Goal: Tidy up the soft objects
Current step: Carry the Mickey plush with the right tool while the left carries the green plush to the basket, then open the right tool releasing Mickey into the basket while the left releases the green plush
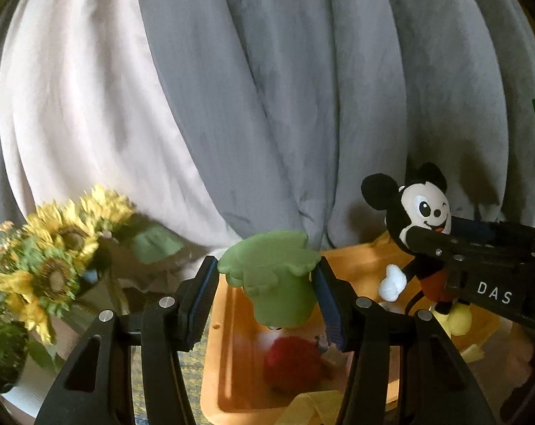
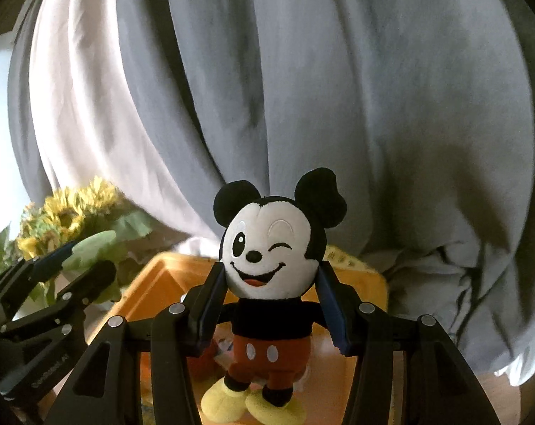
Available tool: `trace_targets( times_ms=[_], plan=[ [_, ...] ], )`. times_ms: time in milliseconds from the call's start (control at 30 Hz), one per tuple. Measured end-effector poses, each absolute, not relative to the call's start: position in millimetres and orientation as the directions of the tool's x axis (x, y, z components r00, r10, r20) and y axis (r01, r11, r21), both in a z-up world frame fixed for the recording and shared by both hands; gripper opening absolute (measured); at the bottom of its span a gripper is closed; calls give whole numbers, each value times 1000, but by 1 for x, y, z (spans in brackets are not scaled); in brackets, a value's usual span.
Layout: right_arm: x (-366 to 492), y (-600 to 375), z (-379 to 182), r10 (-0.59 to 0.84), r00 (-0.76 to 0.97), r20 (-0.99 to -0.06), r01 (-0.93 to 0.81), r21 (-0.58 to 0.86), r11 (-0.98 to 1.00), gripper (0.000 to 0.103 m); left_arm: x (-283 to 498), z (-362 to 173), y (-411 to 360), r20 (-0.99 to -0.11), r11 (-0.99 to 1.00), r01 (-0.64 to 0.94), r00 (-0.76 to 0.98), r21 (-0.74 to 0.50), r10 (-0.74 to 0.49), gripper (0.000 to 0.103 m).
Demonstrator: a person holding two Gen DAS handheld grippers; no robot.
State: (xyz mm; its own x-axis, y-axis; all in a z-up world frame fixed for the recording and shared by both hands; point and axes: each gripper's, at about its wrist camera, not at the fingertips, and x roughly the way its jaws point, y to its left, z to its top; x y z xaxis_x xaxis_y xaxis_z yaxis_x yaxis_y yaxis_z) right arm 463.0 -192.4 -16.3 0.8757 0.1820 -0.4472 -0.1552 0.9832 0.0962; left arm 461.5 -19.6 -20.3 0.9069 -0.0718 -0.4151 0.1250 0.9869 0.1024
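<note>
Left wrist view: two soft toys held above an orange bin [image 1: 225, 336].
Left gripper [image 1: 265, 283] jaws clamp a green plush vegetable [image 1: 271, 276]; right gripper [image 2: 267, 294] jaws clamp a Mickey Mouse plush [image 2: 267, 258].

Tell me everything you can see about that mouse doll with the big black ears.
The mouse plush is a soft fabric toy with round black ears, a white face that winks and smiles, a black torso, red shorts with two white buttons, white gloves and yellow shoes. It hangs upright, facing the camera, its head squeezed between the right gripper's two fingers. Below it sits an orange bin; its feet seem to touch nothing.
</note>
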Motion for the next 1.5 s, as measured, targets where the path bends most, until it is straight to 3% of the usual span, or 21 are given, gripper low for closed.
trace_targets(
  times_ms=[233, 600, 700, 1100, 1500],
  plan=[
    [485, -185, -48, 204, 805, -557, -164, 122, 979, 52, 482, -53, -24, -505, 983, 155, 859, 101, -84, 53],
    [499, -191, -67, 194, 743, -641, -134, 142, 981, 55, 496, -76, -32, -586, 977, 193, 804, 96, -101, 54],
    [495, -192, -67, 170, 753, -636, -124, 118, 985, 69, 497, -78, -31, -586, 978, 186, 805, 96, -96, 62],
    [473, -199, -49, 84, 803, -590, -53, 69, 996, 71, 471, -47, -27, -527, 983, 156, 846, 101, -80, 77],
    [406, -205, -11, 47, 870, -491, -21, 58, 998, 78, 403, -10, -23, -453, 985, 140, 888, 97, -81, 81]
  ],
)
